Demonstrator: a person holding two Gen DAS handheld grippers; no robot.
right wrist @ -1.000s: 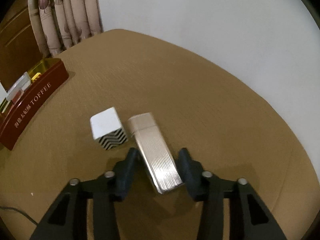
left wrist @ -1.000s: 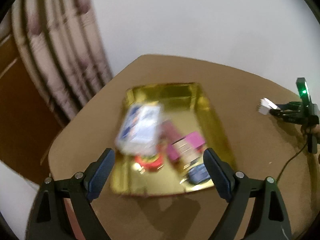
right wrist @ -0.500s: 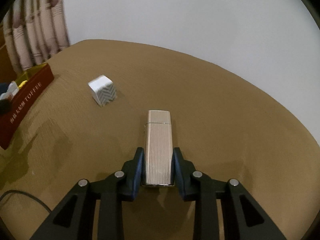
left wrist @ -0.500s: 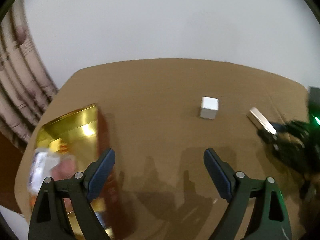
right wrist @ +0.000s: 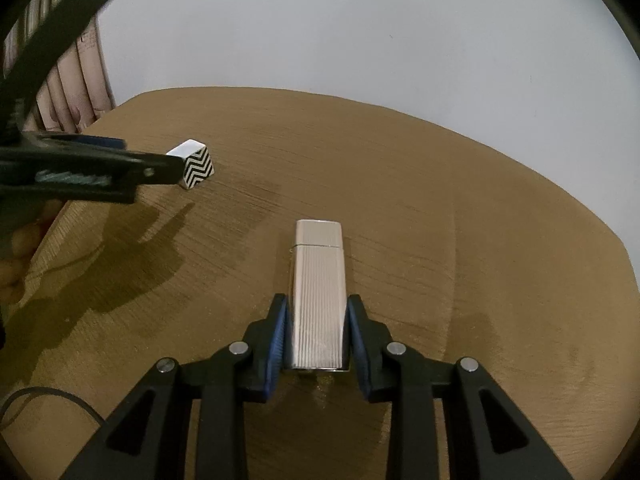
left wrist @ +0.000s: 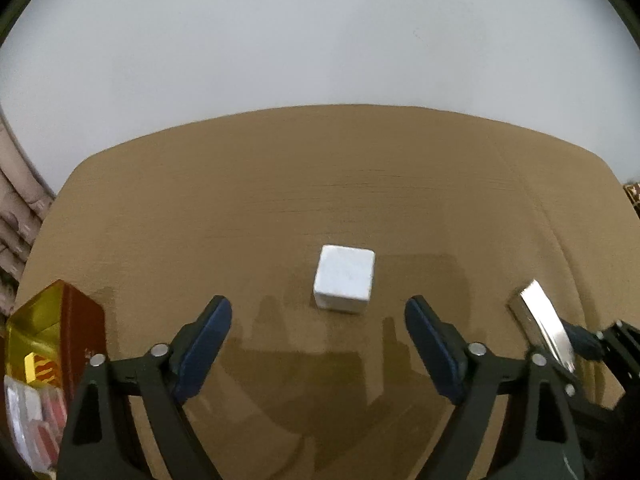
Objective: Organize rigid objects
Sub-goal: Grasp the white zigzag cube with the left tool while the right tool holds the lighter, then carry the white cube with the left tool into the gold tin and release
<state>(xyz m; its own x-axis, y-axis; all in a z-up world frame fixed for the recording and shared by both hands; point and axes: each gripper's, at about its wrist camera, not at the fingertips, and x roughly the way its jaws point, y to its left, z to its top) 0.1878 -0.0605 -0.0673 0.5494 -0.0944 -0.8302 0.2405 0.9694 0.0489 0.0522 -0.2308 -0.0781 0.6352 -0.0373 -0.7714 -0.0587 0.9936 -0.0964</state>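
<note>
A small white cube (left wrist: 345, 282) with a black zigzag side (right wrist: 196, 167) sits on the brown table. My left gripper (left wrist: 318, 322) is open and empty, just short of the cube, which lies ahead between its fingers; it also shows at the left of the right wrist view (right wrist: 120, 168). My right gripper (right wrist: 316, 320) is shut on a ribbed silver lighter (right wrist: 318, 292), held level above the table. The lighter also shows at the right of the left wrist view (left wrist: 544, 328).
A gold tin tray with a red-brown wall (left wrist: 82, 332), holding several packets, stands at the left edge of the table. Curtains (right wrist: 76, 76) hang behind the table's left corner. A white wall lies beyond the far edge. A black cable (right wrist: 48, 396) trails at lower left.
My left gripper has swung right from over the tray to face the cube. My right gripper has closed on the lighter and lifted it, straight between the jaws.
</note>
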